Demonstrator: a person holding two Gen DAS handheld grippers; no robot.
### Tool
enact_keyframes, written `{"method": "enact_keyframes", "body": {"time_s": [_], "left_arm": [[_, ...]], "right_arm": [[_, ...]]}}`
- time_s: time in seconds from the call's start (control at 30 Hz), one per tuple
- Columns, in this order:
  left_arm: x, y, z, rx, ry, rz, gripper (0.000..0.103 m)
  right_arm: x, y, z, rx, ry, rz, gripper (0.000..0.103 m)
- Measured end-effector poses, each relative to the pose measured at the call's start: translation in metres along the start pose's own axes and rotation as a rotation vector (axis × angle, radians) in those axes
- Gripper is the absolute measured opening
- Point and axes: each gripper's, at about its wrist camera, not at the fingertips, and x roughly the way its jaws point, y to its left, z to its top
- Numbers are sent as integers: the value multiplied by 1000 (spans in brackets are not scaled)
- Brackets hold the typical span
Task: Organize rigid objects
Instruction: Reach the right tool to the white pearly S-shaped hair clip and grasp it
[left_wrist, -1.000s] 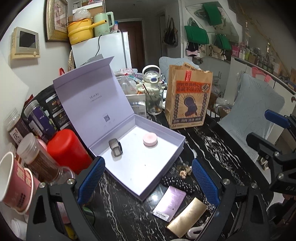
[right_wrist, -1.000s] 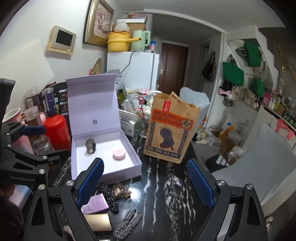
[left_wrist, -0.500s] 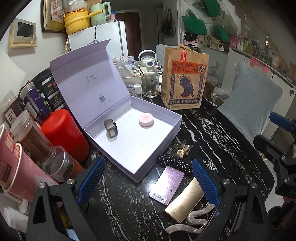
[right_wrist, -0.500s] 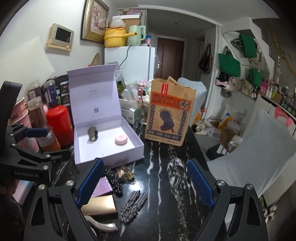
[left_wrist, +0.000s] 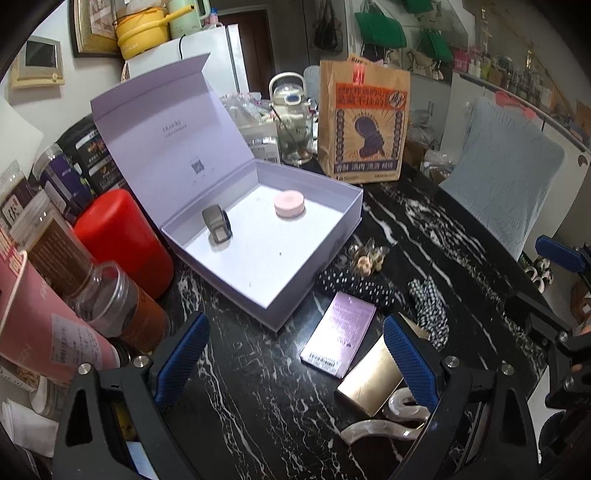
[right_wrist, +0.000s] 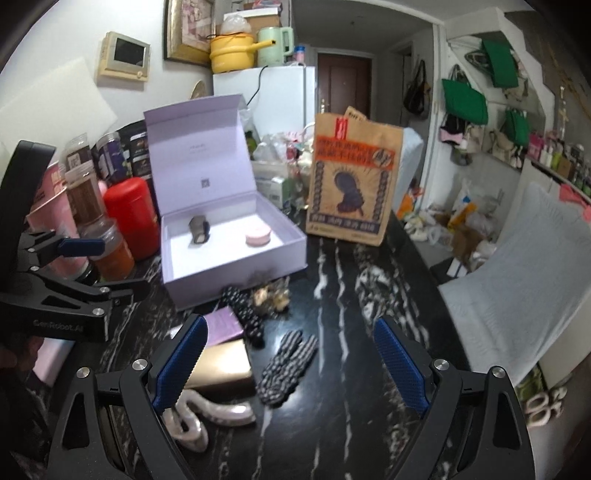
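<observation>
Gold case (left_wrist: 373, 376) lies just beside the wide-open left tongs (left_wrist: 295, 354).

Your left wrist camera is looking steeply down, close over the open lilac box (left_wrist: 266, 236), seeing it from its near corner; your right wrist camera is sitting farther back and right of the box (right_wrist: 229, 243), facing it more levelly; both are sharing it.

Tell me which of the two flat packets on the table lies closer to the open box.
The lilac packet, with a barcode at its near end. It lies just off the lavender box, while the gold packet sits farther out, partly behind the left gripper's finger.
</observation>
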Motion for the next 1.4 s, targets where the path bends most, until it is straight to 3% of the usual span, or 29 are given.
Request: {"method": "enact_keyframes", "body": {"time_s": [0.57, 1.03, 1.4], "left_arm": [[27, 7, -47, -4, 133, -82, 96], [35, 21, -74, -13, 154, -102, 96], [38, 20, -73, 15, 143, -121, 96]], "right_arm": [[23, 33, -49, -22, 135, 131, 98], [62, 65, -70, -105, 241, 226, 103], [81, 84, -74, -203, 251, 174, 103]]}}
